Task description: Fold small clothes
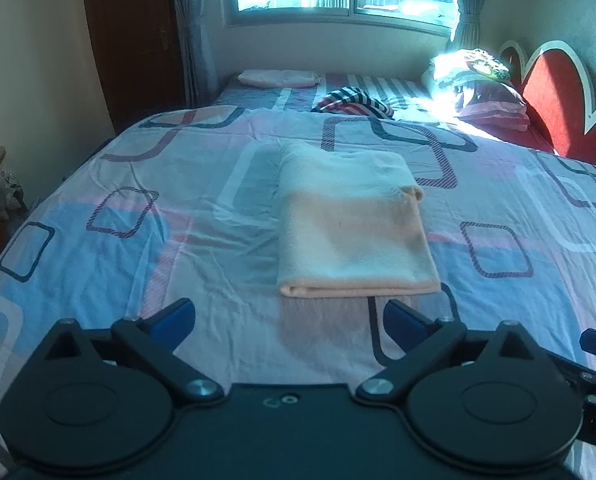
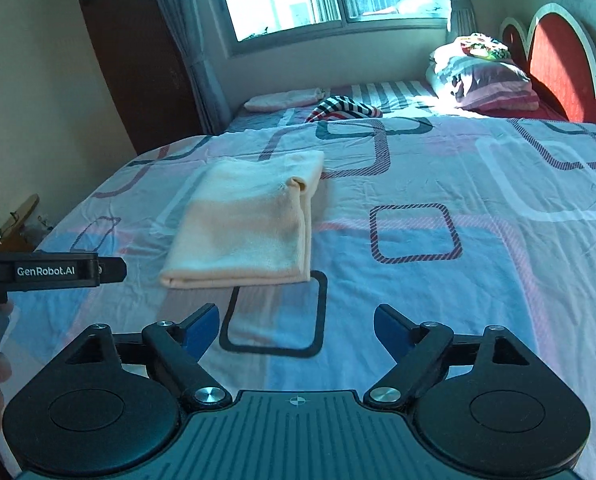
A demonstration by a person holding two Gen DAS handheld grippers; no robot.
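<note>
Left wrist view: folded peach cloth [image 1: 354, 236] lies mid-frame, bare bedsheet [image 1: 137, 208] around its edges; left gripper [image 1: 289, 320] and right gripper [image 2: 296, 330] gape empty.

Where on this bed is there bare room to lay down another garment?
Bare sheet lies right of the folded peach garment, and more between it and both open grippers, left and right. The far end is crowded: striped garment, pink folded piece, pillows.
</note>
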